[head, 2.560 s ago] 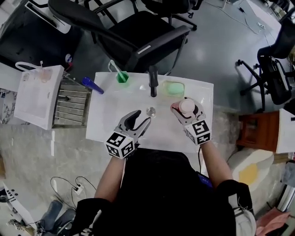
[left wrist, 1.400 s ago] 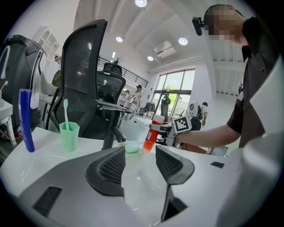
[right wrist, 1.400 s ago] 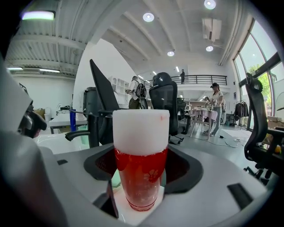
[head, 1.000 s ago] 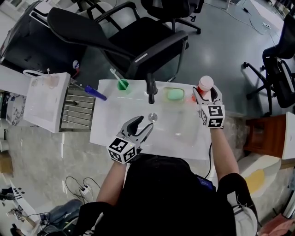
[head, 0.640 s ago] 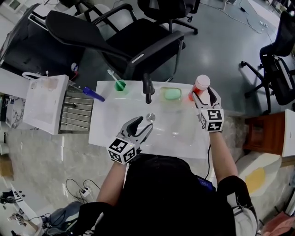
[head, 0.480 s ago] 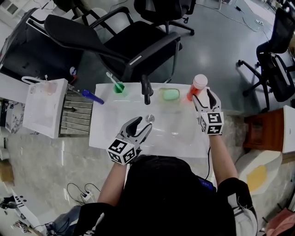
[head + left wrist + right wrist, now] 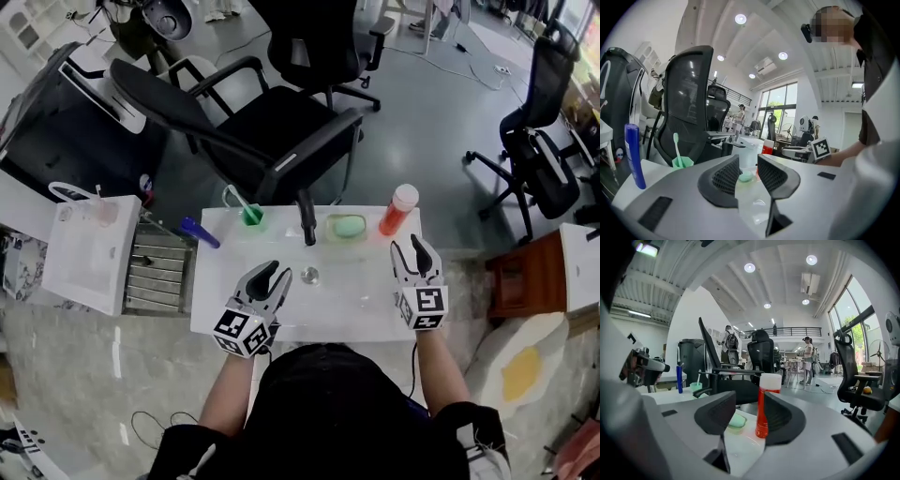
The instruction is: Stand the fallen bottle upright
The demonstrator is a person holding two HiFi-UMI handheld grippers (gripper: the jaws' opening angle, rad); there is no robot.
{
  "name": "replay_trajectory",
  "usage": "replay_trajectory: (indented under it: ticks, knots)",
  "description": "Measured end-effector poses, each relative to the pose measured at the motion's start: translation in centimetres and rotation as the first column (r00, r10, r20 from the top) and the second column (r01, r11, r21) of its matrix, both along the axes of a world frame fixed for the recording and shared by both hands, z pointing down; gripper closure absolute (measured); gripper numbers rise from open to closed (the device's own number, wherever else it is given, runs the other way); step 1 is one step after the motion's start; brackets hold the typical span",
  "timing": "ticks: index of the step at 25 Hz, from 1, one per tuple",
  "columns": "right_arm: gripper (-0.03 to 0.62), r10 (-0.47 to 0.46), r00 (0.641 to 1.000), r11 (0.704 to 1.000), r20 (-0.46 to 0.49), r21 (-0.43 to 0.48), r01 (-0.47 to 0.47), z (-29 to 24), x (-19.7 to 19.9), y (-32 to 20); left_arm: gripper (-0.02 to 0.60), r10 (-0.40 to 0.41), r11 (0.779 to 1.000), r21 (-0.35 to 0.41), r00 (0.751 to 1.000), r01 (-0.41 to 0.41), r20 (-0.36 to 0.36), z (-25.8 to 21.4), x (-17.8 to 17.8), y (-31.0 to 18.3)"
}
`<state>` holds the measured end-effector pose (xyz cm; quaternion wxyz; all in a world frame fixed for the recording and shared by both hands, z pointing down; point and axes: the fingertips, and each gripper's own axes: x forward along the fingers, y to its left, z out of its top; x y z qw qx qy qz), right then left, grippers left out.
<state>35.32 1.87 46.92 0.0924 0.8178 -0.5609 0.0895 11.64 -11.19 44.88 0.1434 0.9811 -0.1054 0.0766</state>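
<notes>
There are two grippers and one bottle. The left gripper (image 7: 278, 272) has its jaws partly apart and closing, and nothing is between them. The right gripper (image 7: 407, 246) is the same: its jaws are partly apart and closing, and they hold nothing.

The red bottle (image 7: 397, 210) with a white cap stands upright ahead of the right gripper and apart from it. In the right gripper view the bottle (image 7: 765, 401) shows in the gap of the jaws, but beyond the tips, and the pads do not touch it.

The other things on the white sink top (image 7: 356, 314) are one of each:
- A green soap dish (image 7: 348, 226) is ahead and a little left of the right gripper.
- A black faucet (image 7: 307, 217) is ahead, between the two grippers.
- A drain (image 7: 309, 276) is just right of the left gripper.
- A green cup (image 7: 250, 215) with one toothbrush is ahead of the left gripper.
- A blue tube (image 7: 199, 232) is ahead and left of it.

The bottle is at the far right corner, near both edges. The surface between it and the right gripper is bare, and so is the basin between the two grippers. One black office chair (image 7: 272, 122) stands just beyond the far edge.
</notes>
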Motion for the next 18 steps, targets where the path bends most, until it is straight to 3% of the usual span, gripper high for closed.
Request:
replay_trajectory:
  ticks: [5, 18]
  knots:
    - [0.428, -0.028, 0.999, 0.996, 0.037, 0.083, 0.025, -2.9, -3.6, -1.5, 0.481, -0.040, 0.999, 0.030, 0.998, 0.042, -0.049, -2.1, -1.4, -2.2]
    - [0.559, -0.099, 0.989, 0.971, 0.113, 0.230, 0.071, -5.6, -9.2, -4.0, 0.525, -0.096, 0.990, 0.095, 0.992, 0.103, -0.082, -4.5, -5.1, -5.0]
